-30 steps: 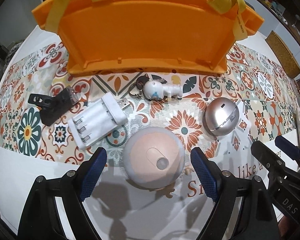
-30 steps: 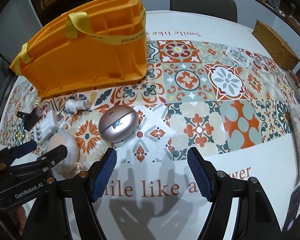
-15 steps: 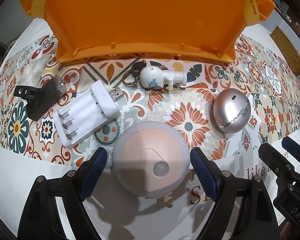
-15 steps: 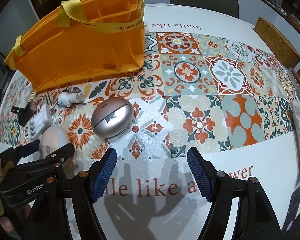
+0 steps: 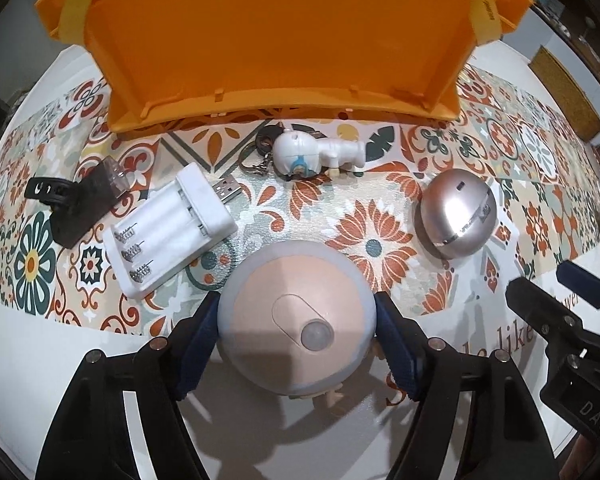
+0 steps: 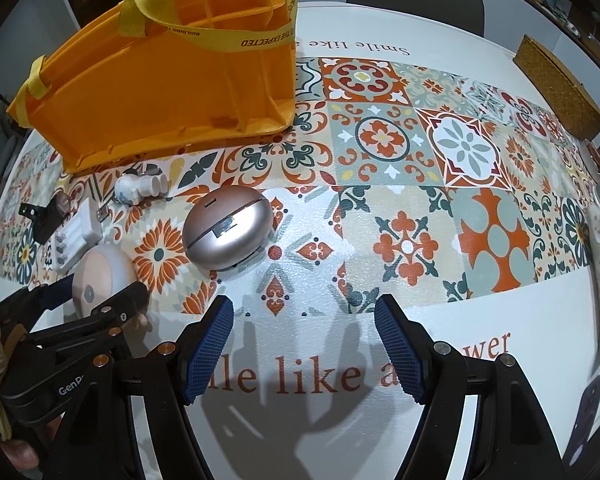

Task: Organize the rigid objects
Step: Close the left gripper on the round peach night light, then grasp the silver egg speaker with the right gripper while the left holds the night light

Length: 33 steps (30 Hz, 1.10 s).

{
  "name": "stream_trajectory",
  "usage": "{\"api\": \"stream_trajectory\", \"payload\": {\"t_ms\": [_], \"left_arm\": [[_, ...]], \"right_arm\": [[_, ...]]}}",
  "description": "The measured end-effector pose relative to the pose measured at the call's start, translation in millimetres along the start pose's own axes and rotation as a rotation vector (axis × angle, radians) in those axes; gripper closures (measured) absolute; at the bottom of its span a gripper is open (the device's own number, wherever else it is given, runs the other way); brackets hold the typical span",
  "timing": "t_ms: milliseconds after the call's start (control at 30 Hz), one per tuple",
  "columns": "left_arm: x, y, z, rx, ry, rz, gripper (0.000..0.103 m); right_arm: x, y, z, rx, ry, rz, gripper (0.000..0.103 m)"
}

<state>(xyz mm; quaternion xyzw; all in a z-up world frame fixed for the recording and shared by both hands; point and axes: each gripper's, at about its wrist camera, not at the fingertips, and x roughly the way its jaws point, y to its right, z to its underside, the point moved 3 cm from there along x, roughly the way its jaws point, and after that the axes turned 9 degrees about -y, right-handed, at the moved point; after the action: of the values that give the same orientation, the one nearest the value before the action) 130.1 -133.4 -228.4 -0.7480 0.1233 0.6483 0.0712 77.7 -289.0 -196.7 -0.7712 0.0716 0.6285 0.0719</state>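
A round peach-topped dome light point(image 5: 296, 320) is set on the desk point(image 5: 40, 360), between a white battery charger point(image 5: 168, 228) at left and a silver egg-shaped case point(image 5: 458, 218) at right, with an orange plastic tote point(image 5: 276, 32) behind.

Left gripper point(image 5: 296, 344): two black plastic arms, angular and cut out along their length, with round silver screw heads at the joints. Dark blue ribbed pads point(image 5: 194, 350) line the inner faces of the fingers. White lettering "GenR..." shows on its body in the right wrist view, partly cut off.

Right gripper point(image 6: 304, 348): same build, black arms, silver screws, blue grid-textured pads point(image 6: 210, 350). White letters "DAS" on its side in the left wrist view.
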Motion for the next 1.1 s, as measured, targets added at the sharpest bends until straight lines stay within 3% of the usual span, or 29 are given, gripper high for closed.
{"api": "stream_trajectory", "payload": {"t_ms": [300,667,1100], "left_arm": [[-21,-4,11,0.052,0.046,0.009,0.029],[-29,-18,4,0.009,0.047,0.018,0.029],[-24,-25,0,-0.009,0.034,-0.003,0.029]], "right_arm": [[-1,-12,-3,-0.041,0.026,-0.039,0.030],[4,-25,-21,-0.087,0.054,-0.095,0.027],[32,-43,-43,-0.168,0.038,-0.069,0.026]]}}
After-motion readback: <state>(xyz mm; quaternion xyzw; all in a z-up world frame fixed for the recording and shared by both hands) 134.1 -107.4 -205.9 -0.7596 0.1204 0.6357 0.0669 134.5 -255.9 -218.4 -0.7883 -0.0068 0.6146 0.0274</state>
